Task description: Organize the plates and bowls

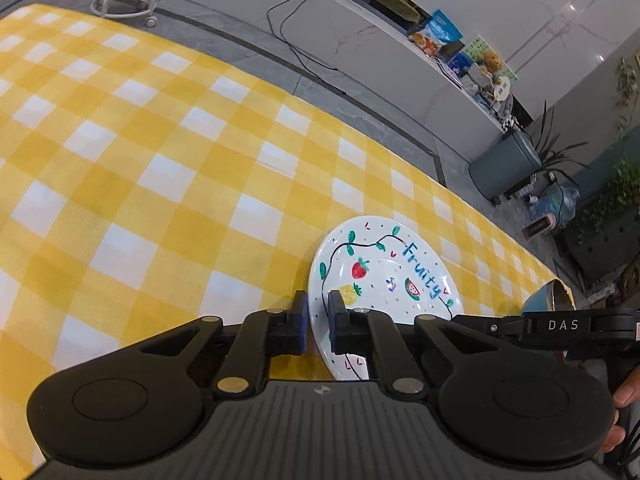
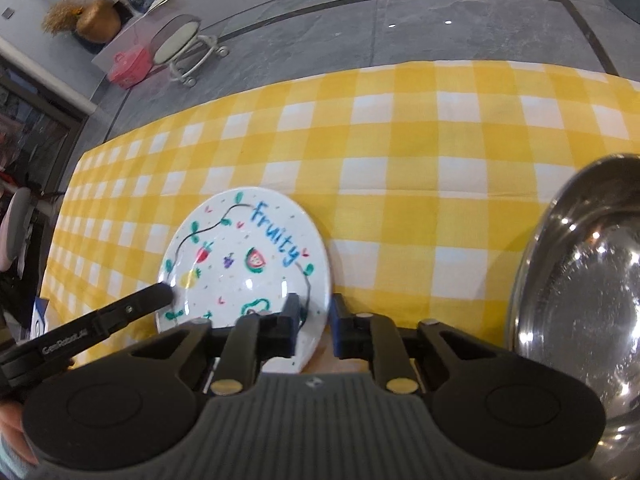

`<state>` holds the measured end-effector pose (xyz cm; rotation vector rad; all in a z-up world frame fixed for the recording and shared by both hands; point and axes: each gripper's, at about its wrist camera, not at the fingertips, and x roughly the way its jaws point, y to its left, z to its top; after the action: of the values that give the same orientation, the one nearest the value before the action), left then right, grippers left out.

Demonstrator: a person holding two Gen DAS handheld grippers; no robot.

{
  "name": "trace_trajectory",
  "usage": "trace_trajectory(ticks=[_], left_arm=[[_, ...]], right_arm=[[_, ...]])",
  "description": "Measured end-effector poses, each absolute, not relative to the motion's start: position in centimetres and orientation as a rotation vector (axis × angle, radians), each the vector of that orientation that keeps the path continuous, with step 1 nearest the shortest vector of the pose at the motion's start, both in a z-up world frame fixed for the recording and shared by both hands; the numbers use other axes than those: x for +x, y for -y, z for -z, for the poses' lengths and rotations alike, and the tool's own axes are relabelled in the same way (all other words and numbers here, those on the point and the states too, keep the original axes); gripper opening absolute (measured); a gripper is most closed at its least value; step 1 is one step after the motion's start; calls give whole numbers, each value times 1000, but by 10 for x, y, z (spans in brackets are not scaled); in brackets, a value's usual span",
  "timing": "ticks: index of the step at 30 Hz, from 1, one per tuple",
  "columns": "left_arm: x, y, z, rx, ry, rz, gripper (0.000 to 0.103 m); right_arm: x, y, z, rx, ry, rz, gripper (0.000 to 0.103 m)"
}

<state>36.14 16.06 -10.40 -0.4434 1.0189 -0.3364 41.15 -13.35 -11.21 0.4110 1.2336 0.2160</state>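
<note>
Plate (image 1: 384, 276) near counter's (image 1: 160, 160) front edge, opposite rims pinched: left fingers (image 1: 318, 322) leftward, right fingers (image 2: 316, 326) rightward.

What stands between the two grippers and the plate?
Nothing visible. The left gripper pinches the plate at its left rim, and the right gripper pinches its right rim. The steel bowl stands apart, at the right.

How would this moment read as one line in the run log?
left tool: shut on white round Fruity plate left rim | right tool: shut on right rim | steel bowl: right, untouched
</note>
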Motion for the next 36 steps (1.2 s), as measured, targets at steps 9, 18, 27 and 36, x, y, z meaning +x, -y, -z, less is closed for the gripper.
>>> trace_trajectory(ticks=[9,18,27,36], left_arm=[[341,-180,87,-462,-983,286,10],[303,-207,62,-485,-956,250,10],[247,-230,49,-505,-953,222,10],[184,-239,37,-518,-944,218,10]], right_arm=[[398,119,96,444,-1210,-245,8],[364,96,67,453,-1180,-287,7],[303,71,48,391,-1152,-351,7],[229,69,42,389,-1137,-402,7]])
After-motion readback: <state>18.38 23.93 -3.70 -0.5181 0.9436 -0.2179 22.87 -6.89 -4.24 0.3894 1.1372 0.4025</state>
